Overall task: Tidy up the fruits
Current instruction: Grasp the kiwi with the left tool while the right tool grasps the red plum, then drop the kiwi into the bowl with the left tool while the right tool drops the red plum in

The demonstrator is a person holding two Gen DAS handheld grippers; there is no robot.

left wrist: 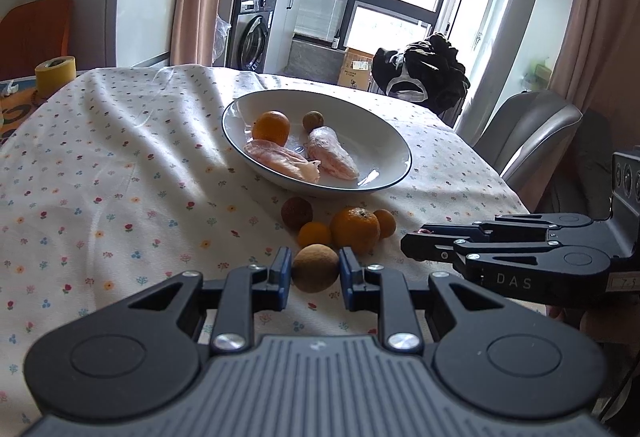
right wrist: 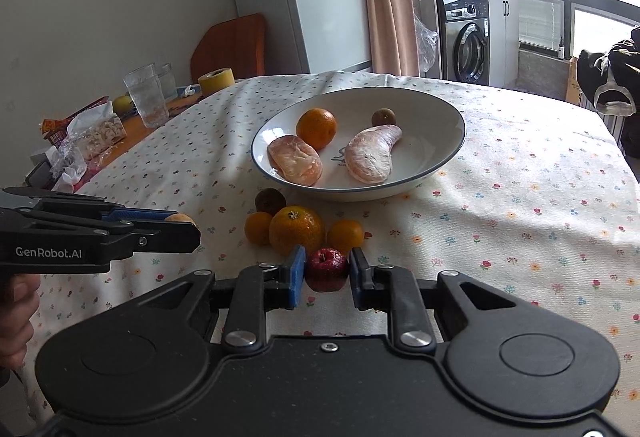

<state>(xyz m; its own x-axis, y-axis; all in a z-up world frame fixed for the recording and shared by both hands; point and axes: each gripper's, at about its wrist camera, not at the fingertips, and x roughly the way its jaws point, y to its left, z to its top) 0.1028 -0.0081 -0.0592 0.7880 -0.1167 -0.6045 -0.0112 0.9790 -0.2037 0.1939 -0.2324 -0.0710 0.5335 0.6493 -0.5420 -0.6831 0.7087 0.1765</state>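
Observation:
My left gripper (left wrist: 315,273) is shut on a round tan fruit (left wrist: 315,268) just above the flowered tablecloth. My right gripper (right wrist: 327,277) is shut on a small dark red fruit (right wrist: 326,269). In front of both lies a cluster on the cloth: a large mandarin (right wrist: 296,231), two small oranges (right wrist: 258,228) and a dark brown fruit (right wrist: 270,200). Behind it a white plate (right wrist: 460,133) holds an orange (right wrist: 316,128), two peeled pomelo segments (right wrist: 370,157) and a small brown fruit (right wrist: 383,117). The left wrist view shows the right gripper (left wrist: 412,243) side-on at the right.
A yellow tape roll (right wrist: 216,80), two glasses (right wrist: 146,97) and snack bags (right wrist: 96,135) crowd the table's far left. A grey chair (left wrist: 532,129) stands past the right table edge, with dark clothes (left wrist: 424,69) behind it. Bare cloth (left wrist: 120,165) lies left of the plate.

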